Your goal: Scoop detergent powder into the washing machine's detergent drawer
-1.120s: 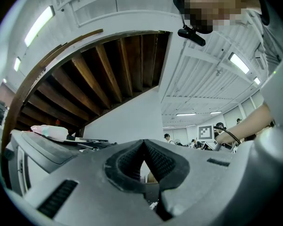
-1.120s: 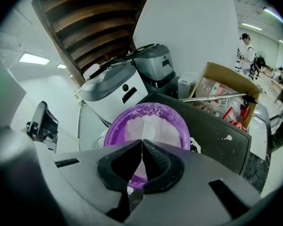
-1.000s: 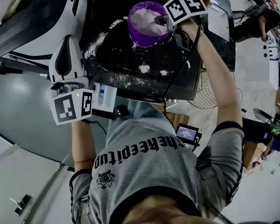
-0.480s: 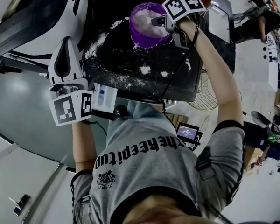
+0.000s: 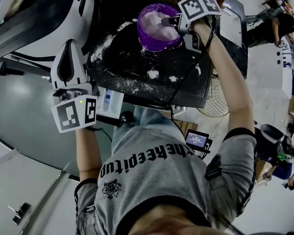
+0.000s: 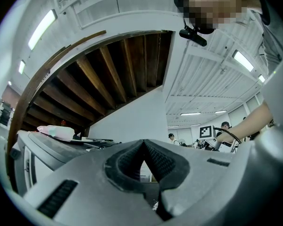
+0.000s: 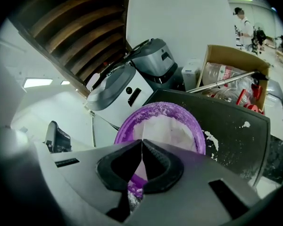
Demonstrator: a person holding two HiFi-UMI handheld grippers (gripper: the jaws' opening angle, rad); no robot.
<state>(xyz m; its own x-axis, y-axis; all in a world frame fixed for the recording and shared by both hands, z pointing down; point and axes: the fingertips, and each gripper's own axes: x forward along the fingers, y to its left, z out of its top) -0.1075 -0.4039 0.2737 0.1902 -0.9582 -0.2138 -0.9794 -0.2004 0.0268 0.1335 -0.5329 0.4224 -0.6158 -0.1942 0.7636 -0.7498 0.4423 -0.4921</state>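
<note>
Purple round plastic powder tub [image 5: 143, 37] sits just ahead of the closed right gripper [image 7: 141, 141]; left gripper [image 6: 143, 141] closed, empty; grey shirt [image 5: 152, 180] reads "thekeepitup".

Probably a large workshop hall, ribbed white ceiling [image 6: 212, 93] with strip lights [image 6: 41, 28], wooden beams [image 6: 108, 74] overhead, other people [image 7: 239, 14] working far off, cardboard box [image 7: 225, 60] of clutter.

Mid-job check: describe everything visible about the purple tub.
The purple tub is round, open-topped and plastic-looking. It stands upright on the black top, nearly full of white powder, with its inner rim dusted. Spilled powder lies around it. The right gripper reaches over its rim with jaws together; whether they touch is unclear.
</note>
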